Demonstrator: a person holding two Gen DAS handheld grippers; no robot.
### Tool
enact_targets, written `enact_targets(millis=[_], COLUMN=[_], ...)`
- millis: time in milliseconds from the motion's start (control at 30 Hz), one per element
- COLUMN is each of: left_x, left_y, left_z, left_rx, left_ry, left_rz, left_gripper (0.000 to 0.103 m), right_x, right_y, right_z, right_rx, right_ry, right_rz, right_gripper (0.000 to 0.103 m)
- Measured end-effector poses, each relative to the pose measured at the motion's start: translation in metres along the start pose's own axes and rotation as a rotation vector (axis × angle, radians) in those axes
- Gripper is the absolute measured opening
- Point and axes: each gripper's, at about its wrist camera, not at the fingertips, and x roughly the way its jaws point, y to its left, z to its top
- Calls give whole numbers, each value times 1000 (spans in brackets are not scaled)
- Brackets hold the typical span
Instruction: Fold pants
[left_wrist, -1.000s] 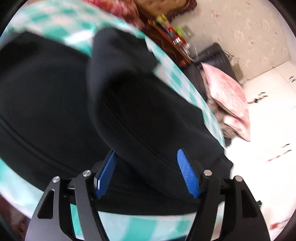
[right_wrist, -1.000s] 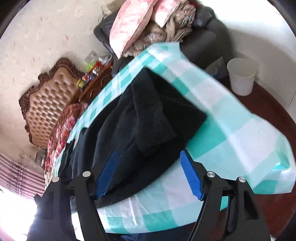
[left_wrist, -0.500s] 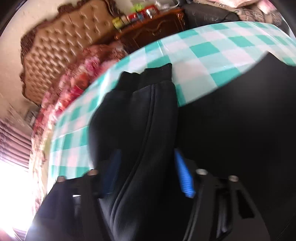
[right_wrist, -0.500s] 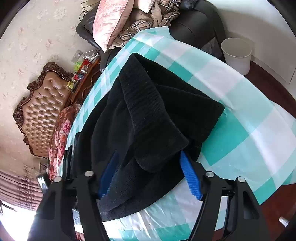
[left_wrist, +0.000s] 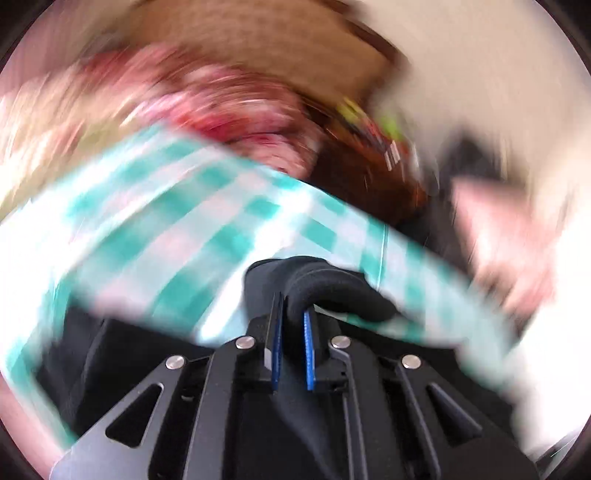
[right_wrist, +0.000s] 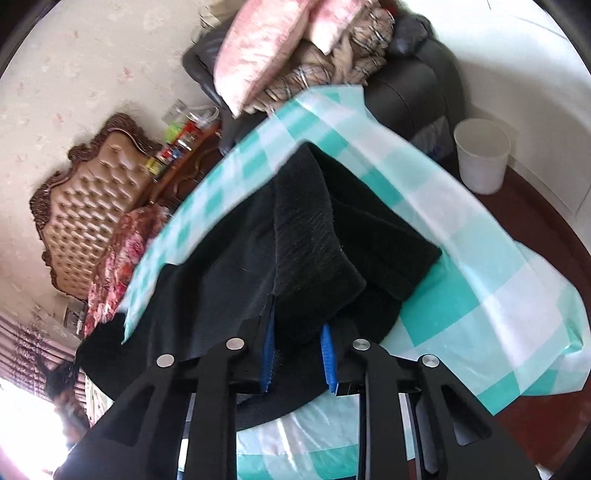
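Both claws have just closed: left gripper and right gripper pinch the black pants on the checked tablecloth.

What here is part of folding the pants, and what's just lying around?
Part of the job: black pants, left tool, right tool, both shut on them; checked tablecloth underneath.

Lying about: white bin, pink pillows, tufted headboard.

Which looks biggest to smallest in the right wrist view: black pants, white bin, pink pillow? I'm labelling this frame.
1. black pants, by far the largest.
2. pink pillow.
3. white bin.
The pants lie nearest the camera, so true sizes stay unsure.
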Motion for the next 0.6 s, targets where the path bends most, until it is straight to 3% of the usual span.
enact_targets(millis=[67,133,233,300,367,433,467,533,600], left_x=[-26,-29,-28,-29,-33,-45,-48,-47,-37], left_y=[65,124,165,171,150,114,98,60,20], left_z=[-32,-73,-100,-102,-95,-93,-94,-101,-119], left_rx=[-166,-322,-397,-376,-212,24,101,292,523], left_ry=[11,84,91,65,20,-73,-98,-118,-121], left_rz=[-6,-26,-4,-9,93,191,196,194,239], left_gripper=[7,6,10,35,41,59,66,66,66], right_x=[2,8,9,7,4,3,4,6,8], right_y=[-3,-6,-3,1,3,5,5,5,8], right_z=[0,1,0,0,0,-2,-2,-2,-2], right_rx=[3,17,15,13,12,8,8,9,3], right_ry=[3,17,14,8,4,1,2,5,6], right_rz=[-8,-27,-40,-46,-52,-62,-71,-84,-94], right_gripper=[21,21,21,21,21,21,21,21,21])
